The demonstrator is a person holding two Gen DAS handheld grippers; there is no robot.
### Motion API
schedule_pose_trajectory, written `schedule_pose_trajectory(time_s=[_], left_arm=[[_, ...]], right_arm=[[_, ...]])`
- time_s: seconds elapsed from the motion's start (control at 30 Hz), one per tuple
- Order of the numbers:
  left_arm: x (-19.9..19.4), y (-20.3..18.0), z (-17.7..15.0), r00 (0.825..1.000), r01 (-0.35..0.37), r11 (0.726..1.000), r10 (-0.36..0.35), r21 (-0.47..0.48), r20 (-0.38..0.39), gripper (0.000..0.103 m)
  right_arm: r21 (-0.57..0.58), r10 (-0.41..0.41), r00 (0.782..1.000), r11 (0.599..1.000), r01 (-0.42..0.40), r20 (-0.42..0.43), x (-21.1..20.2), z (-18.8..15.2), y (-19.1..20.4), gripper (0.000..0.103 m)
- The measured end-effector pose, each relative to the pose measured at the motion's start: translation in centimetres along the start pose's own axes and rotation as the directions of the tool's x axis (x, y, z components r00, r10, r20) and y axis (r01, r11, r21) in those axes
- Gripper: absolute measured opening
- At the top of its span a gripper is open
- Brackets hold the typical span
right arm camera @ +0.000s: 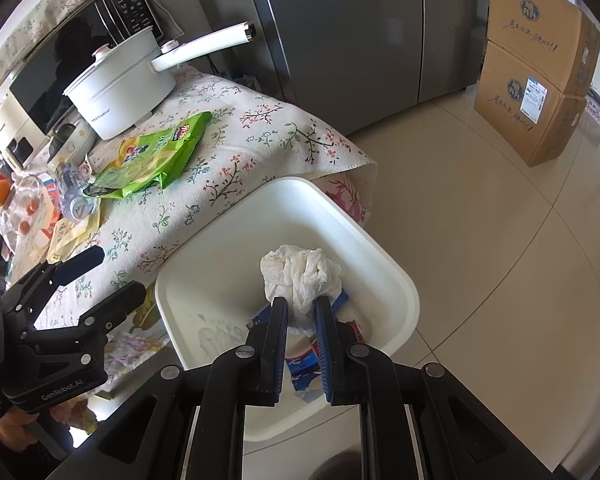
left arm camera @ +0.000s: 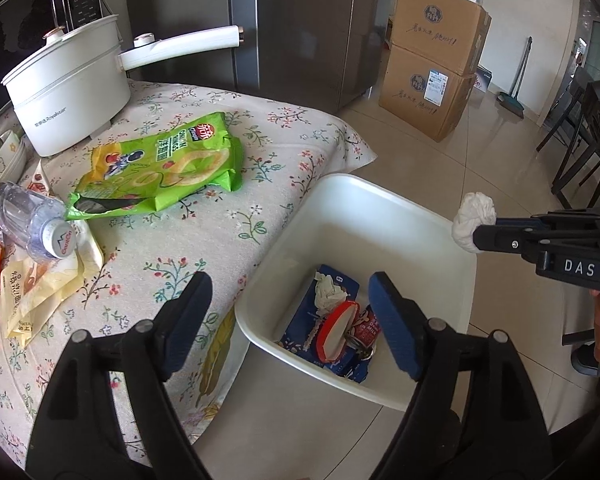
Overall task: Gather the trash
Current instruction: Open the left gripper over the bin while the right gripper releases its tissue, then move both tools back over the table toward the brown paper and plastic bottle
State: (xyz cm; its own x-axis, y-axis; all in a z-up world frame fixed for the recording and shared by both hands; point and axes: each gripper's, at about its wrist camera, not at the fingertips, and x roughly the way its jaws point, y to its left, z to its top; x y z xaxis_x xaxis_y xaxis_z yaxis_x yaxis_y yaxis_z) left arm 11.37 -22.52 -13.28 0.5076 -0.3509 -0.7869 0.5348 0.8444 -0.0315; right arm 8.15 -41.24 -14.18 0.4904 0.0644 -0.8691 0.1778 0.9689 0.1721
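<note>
bin: smooth plastic | tissue: crumpled paper | tablecloth: cloth

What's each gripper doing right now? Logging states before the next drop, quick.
Left gripper: open, holding nothing.
Right gripper: closed on the crumpled tissue, above the white bin.

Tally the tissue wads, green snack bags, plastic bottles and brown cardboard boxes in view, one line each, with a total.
Tissue wads: 2, one in the right tongs, one in the bin
Green snack bags: 1
Plastic bottles: 1
Brown cardboard boxes: 2
Total: 6
</note>
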Motion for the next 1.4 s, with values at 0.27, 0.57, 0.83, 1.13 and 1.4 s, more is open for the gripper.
schedule_pose_trajectory(time_s=[0.27,0.57,0.83,1.13,1.4], left_arm=[[-1.2,2.0,0.1,0.999,-0.035,0.999,0.035,-0.034,0.016,0.084],[-2.1,2.9,0.1,0.998,-0.052,0.997,0.053,-0.053,0.026,0.086],[-2.6,3.4,0.0,0.997,-0.066,0.996,0.068,-0.059,0.031,0.089],[-3.6,5.7,-0.1,0.993,-0.098,0.990,0.103,-0.105,0.048,0.096],[-4.7,8.0,-0.4,0.988,-0.131,0.981,0.140,-0.147,0.059,0.098]], right_arm=[[0.021,0.008,1.000,1.000,-0.008,-0.004,-0.1,0.0,-0.2,0.030],[0.036,0.009,1.000,0.999,-0.010,0.029,-0.9,0.1,-0.2,0.058],[0.039,-0.014,0.999,0.999,0.012,0.045,-1.1,0.3,-0.3,0.066],[0.032,-0.032,0.997,0.999,0.030,0.068,-1.2,0.9,0.5,0.072],[0.028,-0.029,0.995,0.999,0.026,0.095,-1.2,1.8,1.8,0.076]])
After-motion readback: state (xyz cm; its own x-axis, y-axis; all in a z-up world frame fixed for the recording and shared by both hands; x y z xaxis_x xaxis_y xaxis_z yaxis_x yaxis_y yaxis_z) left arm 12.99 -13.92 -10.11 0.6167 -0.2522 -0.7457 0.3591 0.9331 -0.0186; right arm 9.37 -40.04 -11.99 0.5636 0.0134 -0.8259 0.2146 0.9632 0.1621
